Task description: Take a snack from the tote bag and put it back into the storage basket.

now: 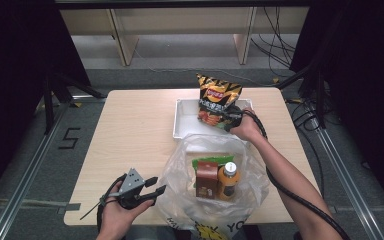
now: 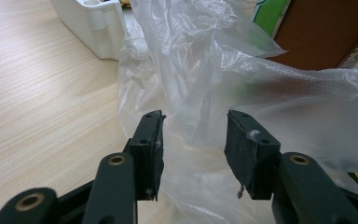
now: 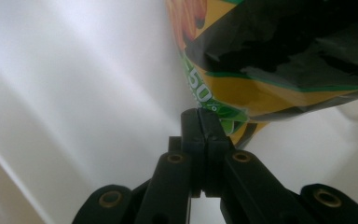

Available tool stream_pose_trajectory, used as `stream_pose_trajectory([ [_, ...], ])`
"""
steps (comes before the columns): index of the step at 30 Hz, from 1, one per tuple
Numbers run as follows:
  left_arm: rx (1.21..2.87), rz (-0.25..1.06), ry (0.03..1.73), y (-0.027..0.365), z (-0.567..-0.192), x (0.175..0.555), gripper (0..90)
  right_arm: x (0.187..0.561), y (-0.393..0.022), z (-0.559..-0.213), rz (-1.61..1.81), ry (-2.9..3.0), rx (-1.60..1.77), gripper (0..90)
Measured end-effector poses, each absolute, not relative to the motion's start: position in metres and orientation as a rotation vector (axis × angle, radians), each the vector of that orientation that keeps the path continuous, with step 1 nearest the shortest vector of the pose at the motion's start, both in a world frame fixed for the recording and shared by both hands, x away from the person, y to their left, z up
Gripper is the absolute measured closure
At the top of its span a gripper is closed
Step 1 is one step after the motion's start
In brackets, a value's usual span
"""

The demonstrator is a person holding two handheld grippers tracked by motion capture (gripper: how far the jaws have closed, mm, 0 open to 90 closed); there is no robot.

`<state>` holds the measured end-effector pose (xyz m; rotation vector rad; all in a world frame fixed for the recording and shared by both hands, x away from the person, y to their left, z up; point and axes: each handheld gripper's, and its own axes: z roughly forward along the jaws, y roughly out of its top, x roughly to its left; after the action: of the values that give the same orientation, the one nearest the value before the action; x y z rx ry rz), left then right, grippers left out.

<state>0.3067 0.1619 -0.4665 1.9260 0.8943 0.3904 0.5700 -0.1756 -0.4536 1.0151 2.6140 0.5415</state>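
Observation:
A black and yellow chip bag stands upright over the white tray at the table's far side. My right gripper is shut on the bag's lower edge; in the right gripper view the closed jaws pinch the chip bag's seam above the tray's white floor. A clear plastic bag lies at the near edge with a brown box, an orange bottle and a green packet inside. My left gripper is open at its left side, the film just ahead of the jaws.
The tray's corner and the brown box appear in the left gripper view. Bare wooden tabletop stretches over the left half. Cables and bench legs lie on the floor beyond the table.

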Motion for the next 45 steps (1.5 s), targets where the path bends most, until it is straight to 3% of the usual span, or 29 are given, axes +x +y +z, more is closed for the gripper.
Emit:
stream_pose_trajectory([
  [31,1.922,0.391,0.91,0.162,-0.467,0.306,56.4,0.576,-0.187,-0.447,0.541,2.513,1.076,88.0],
  [37,1.917,0.389,0.898,0.163,-0.466,0.306,56.4,0.566,-0.188,-0.437,0.584,2.508,1.082,82.1],
  [45,1.909,0.388,0.907,0.161,-0.466,0.306,56.0,0.548,-0.192,-0.419,0.716,2.454,1.092,67.5],
])
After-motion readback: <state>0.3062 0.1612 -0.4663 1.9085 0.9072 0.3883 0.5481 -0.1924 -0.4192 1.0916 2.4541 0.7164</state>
